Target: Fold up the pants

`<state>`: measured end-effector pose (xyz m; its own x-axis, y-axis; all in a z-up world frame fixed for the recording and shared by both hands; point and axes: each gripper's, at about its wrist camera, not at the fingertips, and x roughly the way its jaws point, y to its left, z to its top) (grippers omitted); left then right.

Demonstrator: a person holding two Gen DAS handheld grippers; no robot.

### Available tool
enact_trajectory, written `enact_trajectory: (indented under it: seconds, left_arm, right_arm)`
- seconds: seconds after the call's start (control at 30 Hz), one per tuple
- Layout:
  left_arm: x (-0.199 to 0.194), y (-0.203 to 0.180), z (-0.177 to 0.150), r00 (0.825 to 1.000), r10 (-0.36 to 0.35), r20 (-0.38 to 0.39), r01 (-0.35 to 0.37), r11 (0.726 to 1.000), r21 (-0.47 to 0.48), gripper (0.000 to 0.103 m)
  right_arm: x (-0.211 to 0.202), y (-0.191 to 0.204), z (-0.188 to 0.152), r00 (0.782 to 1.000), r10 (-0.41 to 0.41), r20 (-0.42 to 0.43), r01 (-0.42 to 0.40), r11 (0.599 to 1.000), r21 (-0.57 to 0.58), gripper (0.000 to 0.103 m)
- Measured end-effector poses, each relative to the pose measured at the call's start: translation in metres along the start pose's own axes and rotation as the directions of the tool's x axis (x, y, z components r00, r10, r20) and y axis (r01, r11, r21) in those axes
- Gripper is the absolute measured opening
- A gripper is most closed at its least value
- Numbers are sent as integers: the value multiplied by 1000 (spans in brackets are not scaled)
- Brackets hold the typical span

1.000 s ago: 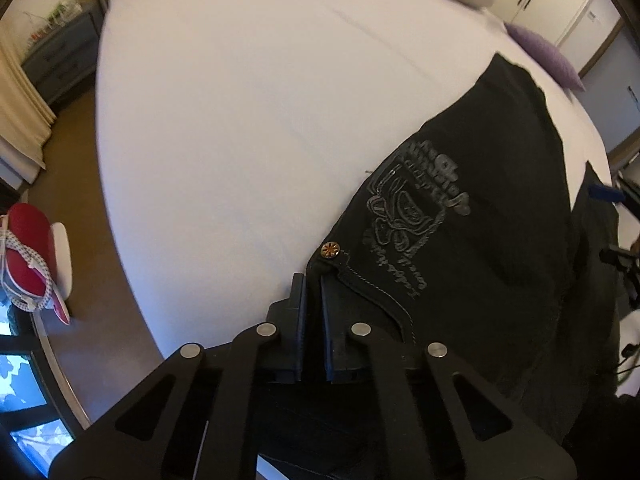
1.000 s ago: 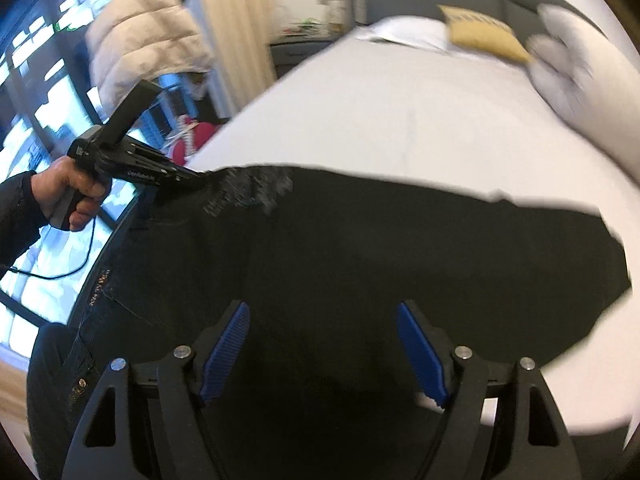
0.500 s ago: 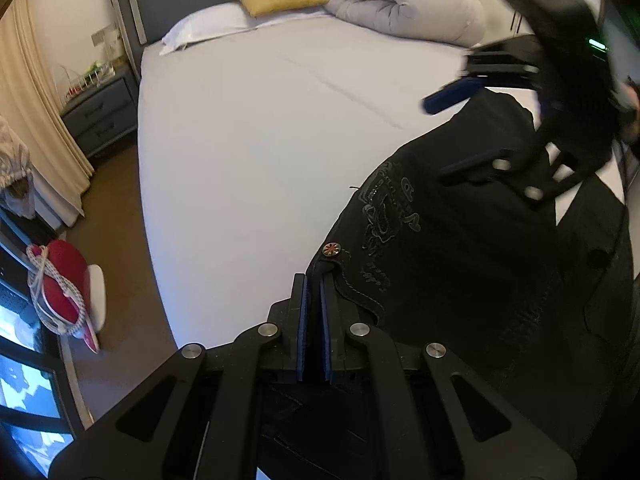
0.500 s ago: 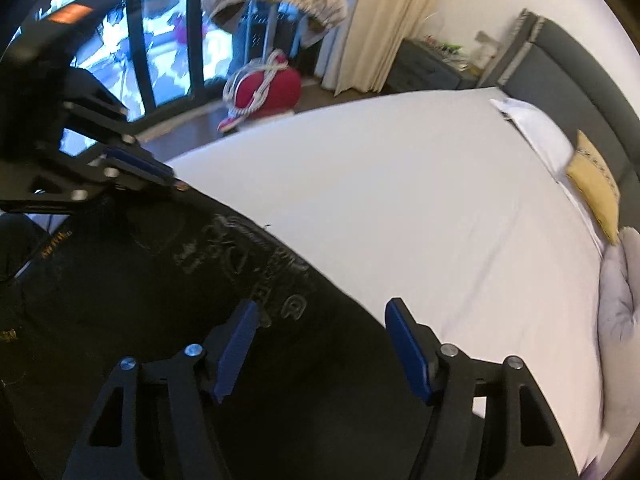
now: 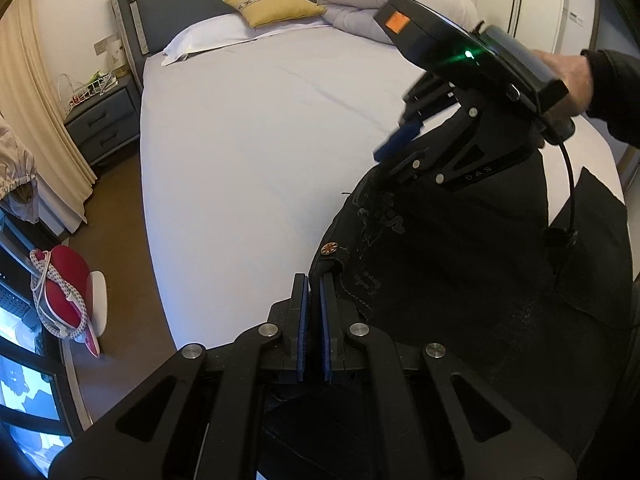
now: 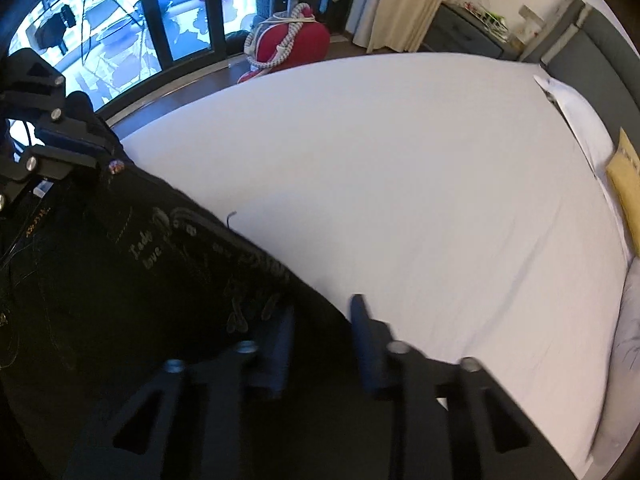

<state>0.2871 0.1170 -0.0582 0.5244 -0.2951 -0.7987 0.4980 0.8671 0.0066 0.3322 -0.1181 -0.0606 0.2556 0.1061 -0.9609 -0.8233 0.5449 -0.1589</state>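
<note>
Black pants [image 5: 460, 264] lie spread on a white-sheeted bed [image 5: 248, 168], near its foot-end edge. Pale embroidered lettering and figures run along the upper fabric beside a copper rivet button [image 5: 330, 247]. One cloth edge is lifted off the sheet.

Pale stitched lettering on the black pants [image 6: 132, 280] reads "Lady" with "love" under it, close to their edge along the bare white bed [image 6: 400, 184]; the rest of the embroidery around it is too blurred to read. On the black frame of the right gripper [image 5: 394, 148], small raised letters read "DAS". Its orange sticker shows no legible print.
</note>
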Motion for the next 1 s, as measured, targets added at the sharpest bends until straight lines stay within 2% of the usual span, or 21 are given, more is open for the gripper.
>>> enact_trajectory:
  seconds: [0.1, 0.37, 0.67, 0.87, 1.0]
  left_arm:
    - [-2, -2, 0, 1000, -2, 2, 2, 1000, -4, 4]
    - [-16, -8, -5, 1000, -1, 6, 1, 1000, -9, 4]
    - [-47, -39, -26, 1000, -9, 3, 9, 1000, -20, 4]
    - [-71, -79, -49, 1000, -24, -10, 24, 1000, 12, 4]
    - [-91, -109, -74, 999, -42, -27, 43, 998, 51, 4]
  right_arm:
    - [-6, -3, -8, 1000, 21, 21, -22, 998, 61, 9]
    - [-26, 4, -25, 992, 68, 110, -90, 974, 210, 7]
    - [-61, 42, -57, 963, 159, 216, -220, 928, 299, 6]
    - [-86, 84, -90, 947, 202, 248, -265, 930, 255, 6]
    - [-104, 113, -116, 959, 186, 214, -224, 960, 168, 6]
